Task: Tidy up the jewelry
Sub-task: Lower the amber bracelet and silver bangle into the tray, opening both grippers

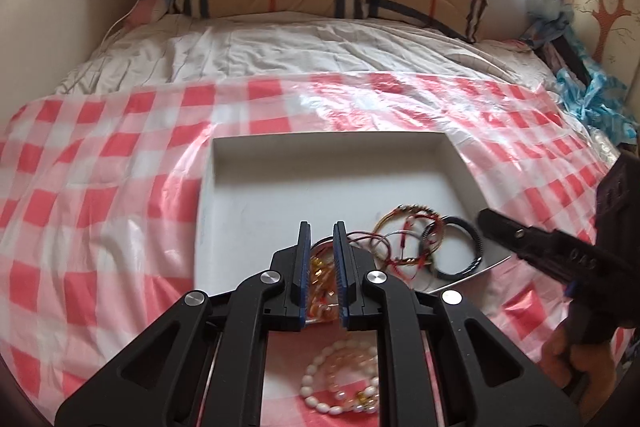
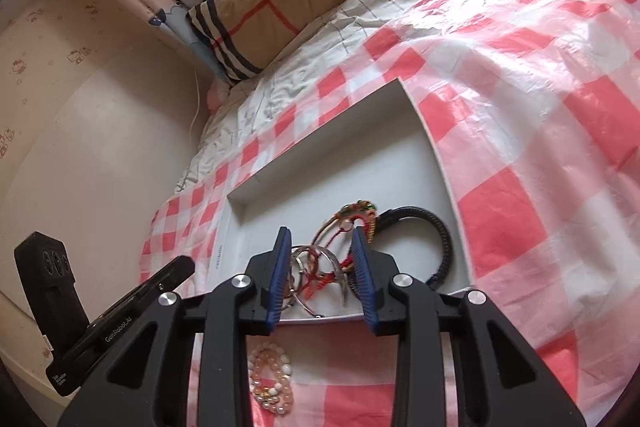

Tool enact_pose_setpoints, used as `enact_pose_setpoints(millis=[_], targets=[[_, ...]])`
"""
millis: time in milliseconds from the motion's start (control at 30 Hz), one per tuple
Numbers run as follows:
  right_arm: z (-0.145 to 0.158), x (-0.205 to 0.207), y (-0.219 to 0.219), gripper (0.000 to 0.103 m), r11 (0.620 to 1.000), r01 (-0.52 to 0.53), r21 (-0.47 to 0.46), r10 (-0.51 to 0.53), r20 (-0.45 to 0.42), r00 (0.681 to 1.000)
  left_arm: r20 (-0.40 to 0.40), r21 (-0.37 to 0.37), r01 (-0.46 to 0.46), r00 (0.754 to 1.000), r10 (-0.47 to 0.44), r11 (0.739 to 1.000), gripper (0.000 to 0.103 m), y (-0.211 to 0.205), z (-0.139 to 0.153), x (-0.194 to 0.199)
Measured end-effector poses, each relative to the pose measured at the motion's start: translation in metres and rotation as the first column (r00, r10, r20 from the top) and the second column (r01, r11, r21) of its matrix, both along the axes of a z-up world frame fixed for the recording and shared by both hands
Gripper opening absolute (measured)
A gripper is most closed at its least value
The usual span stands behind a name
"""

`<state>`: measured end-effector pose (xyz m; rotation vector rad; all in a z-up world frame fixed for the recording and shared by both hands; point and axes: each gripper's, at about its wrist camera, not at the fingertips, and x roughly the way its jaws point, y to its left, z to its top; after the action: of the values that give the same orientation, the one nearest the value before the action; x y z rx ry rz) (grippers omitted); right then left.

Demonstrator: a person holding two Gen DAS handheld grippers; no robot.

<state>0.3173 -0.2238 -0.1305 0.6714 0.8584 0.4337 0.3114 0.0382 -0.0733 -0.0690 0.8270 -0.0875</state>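
Jewelry into the tray

Left wrist: your left tongs (image 1: 323,239) are nearly closed on an amber bead strand (image 1: 320,291) over the white tray's (image 1: 320,143) near edge; lower it inside. Right wrist: your right tongs (image 2: 322,247) stand partly open, empty, over bracelets (image 2: 352,223); the far half is free.

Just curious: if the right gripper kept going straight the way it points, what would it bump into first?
Probably the tangle of bracelets in the white tray: the right gripper stands open with them between its fingers. Depth is hard to judge.
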Motion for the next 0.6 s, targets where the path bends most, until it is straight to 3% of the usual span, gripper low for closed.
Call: enact_pose_setpoints(millis=[100,167,333,600], targets=[[0.001,-0.004,-0.006,0.034,1.000,0.018,-0.006,-0.018,0.007,1.000,0.008,-0.013,-0.017,1.000,0.017,1.000,0.011,0.009,0.000,-0.007],[0.000,-0.007,-0.006,0.040,0.999,0.023,-0.025,-0.023,0.004,1.000,0.003,-0.018,-0.022,1.000,0.022,1.000,0.011,0.013,-0.001,-0.009],[-0.004,-0.008,-0.002,0.046,0.999,0.012,-0.042,-0.013,-0.014,1.000,-0.001,-0.007,-0.038,0.999,0.038,0.999,0.018,0.017,-0.002,-0.009],[0.001,-0.009,0.013,0.055,0.994,-0.012,-0.113,0.013,0.013,1.000,-0.005,0.057,-0.025,1.000,0.025,0.998,0.026,0.005,-0.006,-0.009]])
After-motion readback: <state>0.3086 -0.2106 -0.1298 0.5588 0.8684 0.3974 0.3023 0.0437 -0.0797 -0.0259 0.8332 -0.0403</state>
